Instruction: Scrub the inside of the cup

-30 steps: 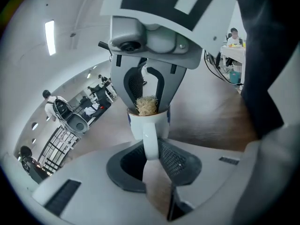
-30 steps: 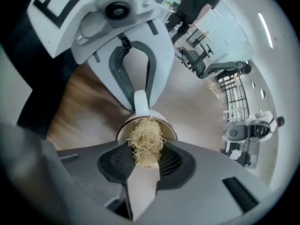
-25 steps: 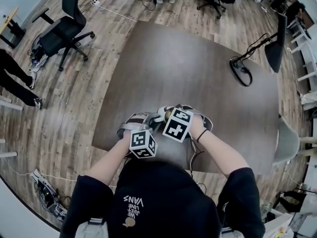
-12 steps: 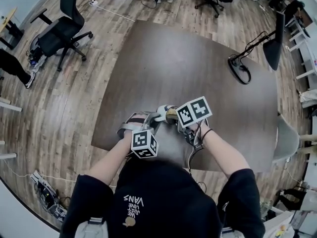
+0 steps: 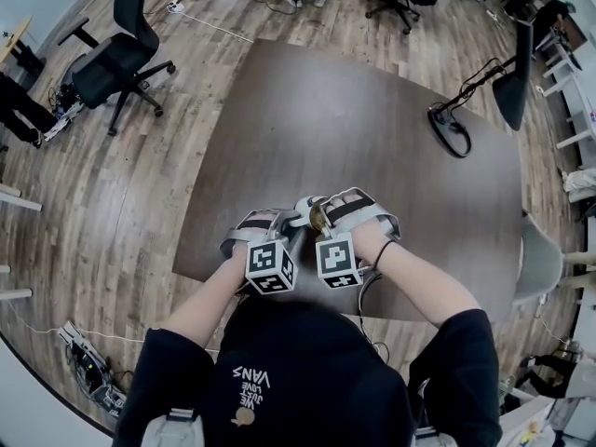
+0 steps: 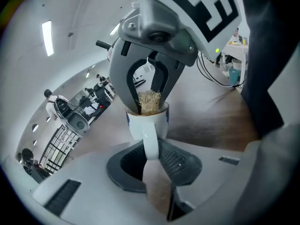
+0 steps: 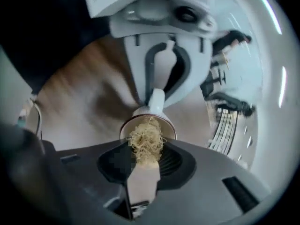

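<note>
Scrub step looks under way. Left gripper (image 6: 151, 153) jaws pinch the cup (image 6: 139, 122) by its handle. Right gripper (image 7: 145, 162) jaws pinch the scrubber (image 7: 146, 142), tip inside the cup mouth just ahead. Next: probably twist it around the wall while holding the cup steady.

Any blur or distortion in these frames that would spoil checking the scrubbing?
Head view: sharp, but fisheye bows the table edges. Left gripper view: cup and scrubber crisp, room bent towards the rim. Right gripper view: table behind smeared by motion blur, scrubber readable, left side dark.
</note>
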Motion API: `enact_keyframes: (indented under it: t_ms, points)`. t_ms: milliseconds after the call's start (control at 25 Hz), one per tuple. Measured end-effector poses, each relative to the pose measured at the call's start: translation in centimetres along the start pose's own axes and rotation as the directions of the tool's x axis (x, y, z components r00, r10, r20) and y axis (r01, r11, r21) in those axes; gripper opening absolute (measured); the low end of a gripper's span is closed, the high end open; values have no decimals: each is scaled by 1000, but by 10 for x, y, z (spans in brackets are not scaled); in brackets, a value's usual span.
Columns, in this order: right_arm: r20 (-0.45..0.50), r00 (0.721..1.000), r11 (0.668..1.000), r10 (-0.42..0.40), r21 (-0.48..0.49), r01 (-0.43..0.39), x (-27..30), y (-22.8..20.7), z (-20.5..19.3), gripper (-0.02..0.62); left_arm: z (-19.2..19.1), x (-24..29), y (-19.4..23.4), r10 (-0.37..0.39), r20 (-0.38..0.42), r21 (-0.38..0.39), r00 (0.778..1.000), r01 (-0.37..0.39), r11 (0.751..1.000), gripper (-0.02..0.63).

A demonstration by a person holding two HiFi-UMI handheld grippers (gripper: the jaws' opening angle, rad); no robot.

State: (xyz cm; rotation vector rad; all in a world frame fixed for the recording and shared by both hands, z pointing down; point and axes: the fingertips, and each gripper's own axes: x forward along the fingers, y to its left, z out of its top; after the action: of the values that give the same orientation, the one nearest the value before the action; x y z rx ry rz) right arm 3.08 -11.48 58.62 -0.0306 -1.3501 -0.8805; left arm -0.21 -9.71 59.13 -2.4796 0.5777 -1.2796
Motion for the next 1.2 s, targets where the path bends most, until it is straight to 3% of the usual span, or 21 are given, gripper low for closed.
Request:
enact_keyframes:
  t_ms: [80,160,200,280,320,360,440,480,520,560,640,680,720,760,800,840,920,1000,1120,1160,1200]
  points:
    - [8,996,973,-90,-212,89,0,-4,3,104,-1,0,-2,-6,1,2,1000,6,1000,78]
    - [30,991,947,-128,-295,131,-1,-6,3,104,-1,0,-2,-8,3,-11,1000,8,1000,78]
    - [35,993,959,-114,-256,119,0,-5,2,104,-1,0,-2,-7,3,-14,1000,7,1000,78]
    - [48,999,1000,-10,-15,11,1,2,0,104,0,-1,-1,-1,1,-2,1000,1,1000,78]
    - [70,996,988,58,141,-68,1,5,0,104,1,-1,-1,1,0,10,1000,-1,1000,78]
    - [102,988,947,118,287,-143,1,7,-1,104,2,-1,-2,2,0,21,1000,-2,1000,78]
    - [186,962,797,202,539,-272,-1,6,0,104,2,-1,-2,6,-2,33,1000,-6,999,78]
    - [241,942,684,234,648,-336,-3,5,0,104,2,-1,-3,9,-4,34,1000,-9,999,78]
    - [312,914,537,258,740,-404,-5,4,2,104,1,-1,-3,12,-7,32,1000,-12,999,78]
    - [396,878,362,269,804,-473,-8,4,4,104,1,-1,-4,15,-10,29,1000,-15,999,78]
    - [550,802,13,234,823,-568,-12,4,7,104,1,0,-4,19,-13,25,1000,-19,999,78]
    - [599,775,-109,204,800,-590,-13,4,7,104,1,0,-4,20,-12,23,1000,-19,1000,77]
    - [624,760,-180,181,781,-598,-13,4,6,104,1,-1,-4,19,-9,19,1000,-18,1000,78]
    - [629,758,-196,173,776,-599,-13,5,4,104,1,-1,-5,17,-5,16,1000,-17,1000,77]
    - [616,766,-159,181,787,-596,-13,6,1,104,2,-1,-5,16,-3,15,1000,-16,1000,78]
    - [589,782,-76,202,806,-587,-14,8,0,104,2,-2,-5,16,-2,19,1000,-16,1000,77]
    - [505,827,172,247,817,-551,-15,9,0,104,2,-2,-5,15,-3,32,1000,-15,999,77]
    - [416,871,438,262,753,-492,-13,9,4,104,2,-2,-6,9,-3,33,1000,-9,999,77]
    - [259,937,784,235,519,-340,-7,13,5,104,3,-1,-6,3,-2,30,1000,-3,1000,78]
    - [202,958,877,205,397,-271,-4,14,4,104,3,-1,-5,2,-3,29,1000,-1,1000,78]
    - [151,976,947,160,257,-195,-2,13,3,104,3,0,-4,0,-4,29,1000,1,1000,77]
